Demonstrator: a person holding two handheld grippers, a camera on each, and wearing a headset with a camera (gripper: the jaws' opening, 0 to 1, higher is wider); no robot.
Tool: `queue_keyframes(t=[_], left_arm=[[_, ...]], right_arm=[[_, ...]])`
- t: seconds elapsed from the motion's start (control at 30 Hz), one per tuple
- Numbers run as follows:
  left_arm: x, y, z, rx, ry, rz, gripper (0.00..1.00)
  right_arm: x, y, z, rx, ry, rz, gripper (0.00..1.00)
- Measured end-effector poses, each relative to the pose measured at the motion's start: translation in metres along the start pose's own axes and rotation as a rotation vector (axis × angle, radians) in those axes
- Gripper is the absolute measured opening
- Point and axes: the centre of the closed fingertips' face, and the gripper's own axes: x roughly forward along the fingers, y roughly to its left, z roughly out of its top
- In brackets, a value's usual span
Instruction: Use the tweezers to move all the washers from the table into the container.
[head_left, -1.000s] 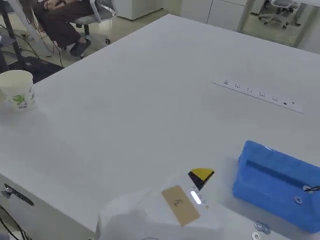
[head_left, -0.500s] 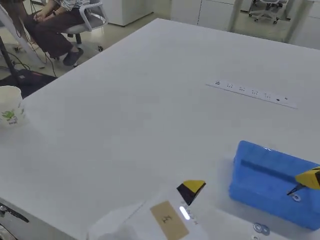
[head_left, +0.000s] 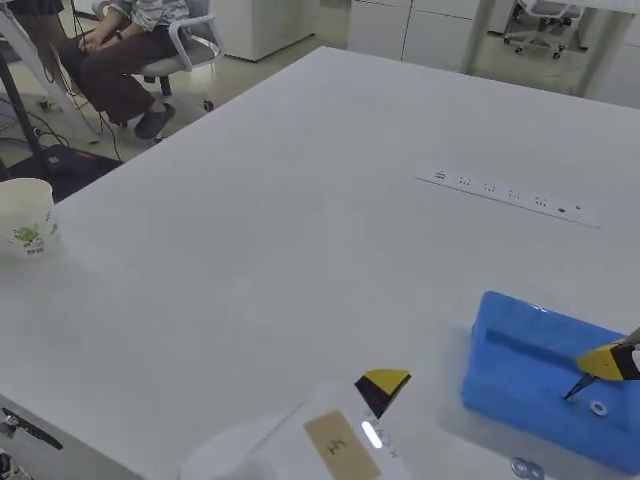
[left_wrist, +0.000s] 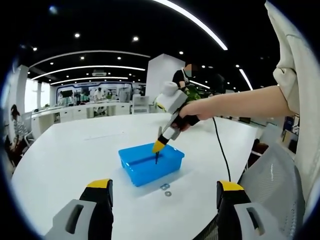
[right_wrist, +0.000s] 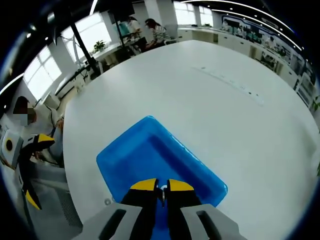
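The blue container (head_left: 520, 312) sits at the table's near right. My right gripper (head_left: 602, 364) hangs over it, shut on thin dark tweezers (head_left: 572, 393) whose tip points down into the container. One washer (head_left: 598, 407) lies inside, close to that tip. Two washers (head_left: 525, 467) rest on the table just in front of the container. In the right gripper view the yellow-tipped jaws (right_wrist: 161, 186) are pressed together above the container (right_wrist: 120, 150). My left gripper (head_left: 380, 385) is low in front, away from the container (left_wrist: 145, 175), its jaws (left_wrist: 165, 185) spread wide with nothing between them.
A paper cup (head_left: 28, 215) stands near the table's left edge. A flat power strip (head_left: 510, 196) is set into the table beyond the container. A person sits on a chair (head_left: 120, 50) past the far left corner. The white table (head_left: 280, 220) stretches wide.
My right gripper with the tweezers has come in from the right and now hangs over the container. The head camera has shifted; the left gripper stays low in front.
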Motion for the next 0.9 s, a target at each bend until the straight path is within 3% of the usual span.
queue_keyframes(t=[0.43, 0.9], left_arm=[[0.001, -0.002, -0.002, 0.01, 0.014, -0.008, 0.86], [0.0, 0.0, -0.003, 0.008, 0.016, -0.008, 0.86]], right_arm=[[-0.004, 0.002, -0.003, -0.035, 0.008, -0.014, 0.03], [-0.038, 0.024, 0.009, -0.054, -0.067, -0.007, 0.03]])
